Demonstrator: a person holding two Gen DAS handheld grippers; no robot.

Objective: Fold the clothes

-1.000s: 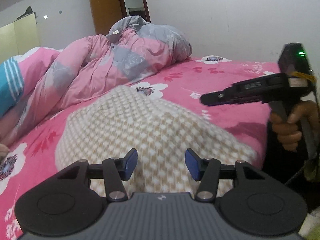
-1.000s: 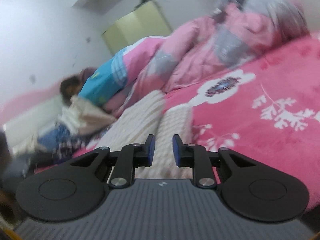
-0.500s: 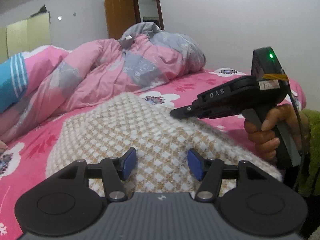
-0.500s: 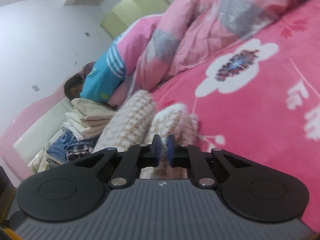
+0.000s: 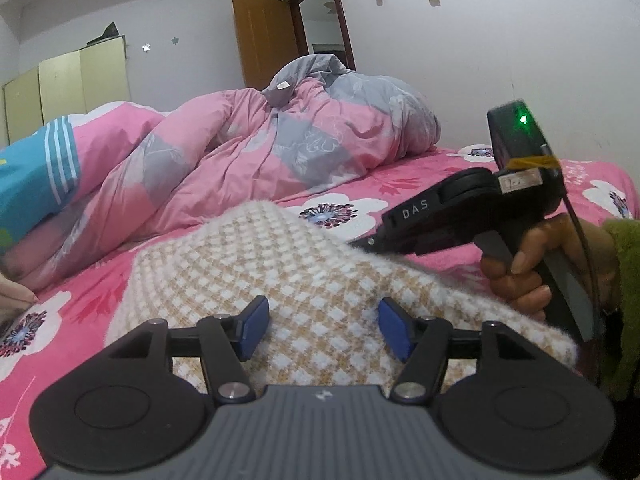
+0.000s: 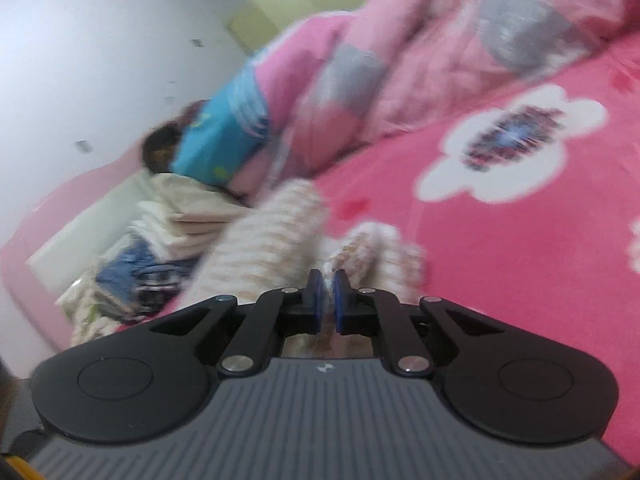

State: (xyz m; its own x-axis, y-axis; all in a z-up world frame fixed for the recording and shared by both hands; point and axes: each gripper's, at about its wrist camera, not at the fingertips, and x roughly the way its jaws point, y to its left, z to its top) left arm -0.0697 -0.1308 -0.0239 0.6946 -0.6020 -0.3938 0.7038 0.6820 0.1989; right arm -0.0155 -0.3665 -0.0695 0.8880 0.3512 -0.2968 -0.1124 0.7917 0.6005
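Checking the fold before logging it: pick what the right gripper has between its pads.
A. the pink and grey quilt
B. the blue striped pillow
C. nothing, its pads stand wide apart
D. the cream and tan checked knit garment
D: in the right wrist view the right gripper has its blue pads nearly together with the checked knit garment pinched between them.

The letters "DAS" stand in white on the black side of the right gripper (image 5: 370, 242), seen in the left wrist view. A small pale label (image 5: 520, 180) sits further back on the same tool, but its writing is too small to read. A white tag (image 5: 283, 85) on the pink and grey blanket (image 5: 256, 152) can't be read either.
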